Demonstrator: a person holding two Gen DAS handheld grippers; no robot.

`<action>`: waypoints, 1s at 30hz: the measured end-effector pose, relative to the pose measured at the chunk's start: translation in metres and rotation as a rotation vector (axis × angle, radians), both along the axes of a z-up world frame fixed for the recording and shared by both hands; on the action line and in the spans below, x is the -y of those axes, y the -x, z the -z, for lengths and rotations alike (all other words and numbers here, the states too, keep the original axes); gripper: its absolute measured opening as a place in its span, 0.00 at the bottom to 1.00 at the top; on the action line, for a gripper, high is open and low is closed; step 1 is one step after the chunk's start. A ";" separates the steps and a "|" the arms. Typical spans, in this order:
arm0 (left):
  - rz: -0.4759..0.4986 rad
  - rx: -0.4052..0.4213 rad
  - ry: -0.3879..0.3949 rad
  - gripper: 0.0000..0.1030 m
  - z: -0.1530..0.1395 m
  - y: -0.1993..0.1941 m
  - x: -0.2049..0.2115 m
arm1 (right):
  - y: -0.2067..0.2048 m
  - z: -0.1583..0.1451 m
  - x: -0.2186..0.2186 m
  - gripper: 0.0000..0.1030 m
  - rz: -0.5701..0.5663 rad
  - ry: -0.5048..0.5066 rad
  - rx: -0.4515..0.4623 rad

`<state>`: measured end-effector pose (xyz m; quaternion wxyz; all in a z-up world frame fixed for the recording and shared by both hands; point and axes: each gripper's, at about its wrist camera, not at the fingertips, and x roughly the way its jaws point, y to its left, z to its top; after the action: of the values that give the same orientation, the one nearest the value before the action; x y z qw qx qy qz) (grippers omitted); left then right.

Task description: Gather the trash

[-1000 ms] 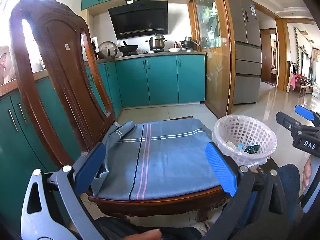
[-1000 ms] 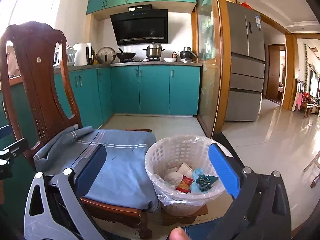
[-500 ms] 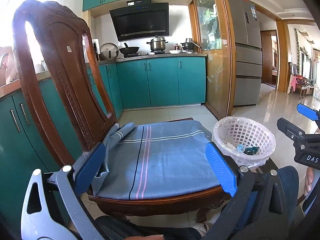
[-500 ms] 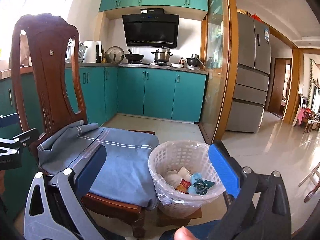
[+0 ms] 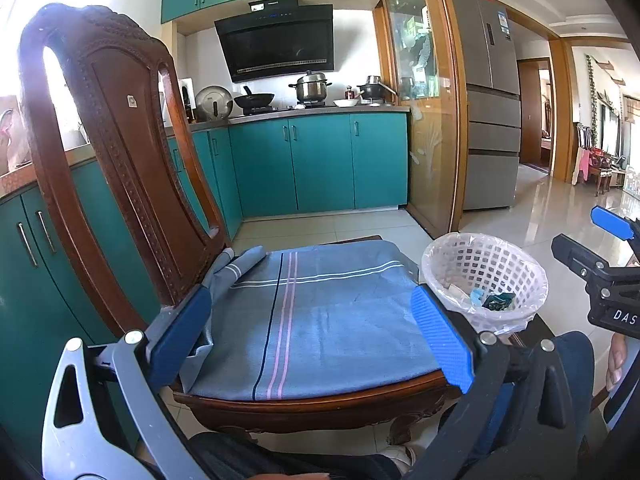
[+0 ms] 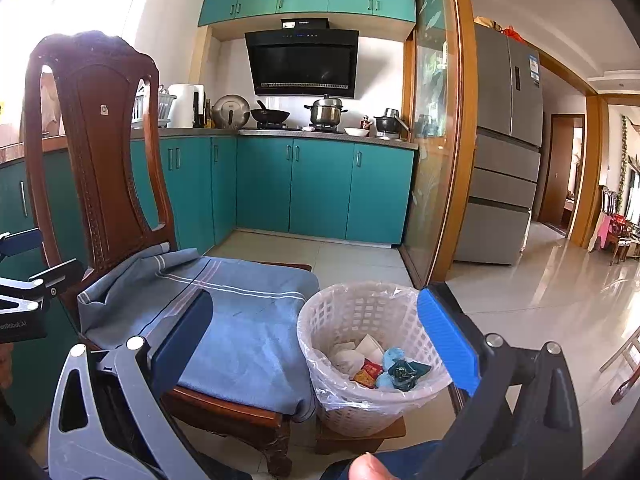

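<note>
White basket (image 6: 372, 364) holds trash (image 6: 394, 368) beside the chair (image 5: 312, 320); left tongs (image 5: 310, 332) and right tongs (image 6: 316, 344) gape apart, empty.

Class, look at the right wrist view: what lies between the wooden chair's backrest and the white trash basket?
The blue-grey striped cloth covering the chair seat fills that stretch, reaching the trash basket; nothing rests on it. The right wrist view shows this.

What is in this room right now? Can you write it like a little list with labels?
place: kitchen with teal cabinets
chair: dark wood, blue striped cloth on the seat
basket: white, plastic liner, right of the chair
trash: paper and wrappers inside the basket
left gripper: open, empty, over the seat
right gripper: open, empty, near the basket
</note>
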<state>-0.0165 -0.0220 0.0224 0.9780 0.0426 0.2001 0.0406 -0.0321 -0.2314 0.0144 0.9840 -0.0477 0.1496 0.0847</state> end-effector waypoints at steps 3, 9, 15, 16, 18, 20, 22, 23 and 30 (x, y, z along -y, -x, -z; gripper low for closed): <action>-0.002 0.002 0.006 0.97 0.000 0.000 0.000 | 0.000 0.000 -0.001 0.97 -0.003 0.001 0.001; -0.006 -0.004 0.007 0.97 0.000 -0.001 0.002 | 0.001 -0.001 -0.003 0.97 -0.009 0.006 0.003; 0.001 -0.005 0.010 0.97 0.000 -0.002 0.003 | 0.000 -0.001 -0.004 0.97 -0.010 0.005 0.002; 0.001 -0.007 0.011 0.97 0.000 -0.002 0.003 | 0.000 -0.001 -0.004 0.97 -0.010 0.005 0.002; -0.001 -0.010 0.013 0.97 0.001 -0.002 0.003 | 0.000 -0.001 -0.004 0.97 -0.010 0.004 0.001; -0.002 -0.015 0.018 0.97 0.002 -0.003 0.002 | 0.000 -0.001 -0.005 0.97 -0.011 0.004 0.001; -0.007 -0.017 0.021 0.97 0.002 -0.004 0.002 | 0.000 0.000 -0.005 0.97 -0.013 0.004 0.000; -0.008 -0.018 0.022 0.97 0.002 -0.005 0.001 | -0.001 -0.001 -0.005 0.97 -0.015 0.005 0.000; 0.007 -0.022 0.027 0.97 0.004 -0.008 0.004 | -0.004 0.001 0.001 0.97 -0.016 0.006 -0.006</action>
<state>-0.0084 -0.0258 0.0179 0.9764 0.0305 0.2111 0.0342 -0.0285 -0.2320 0.0134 0.9826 -0.0516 0.1526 0.0922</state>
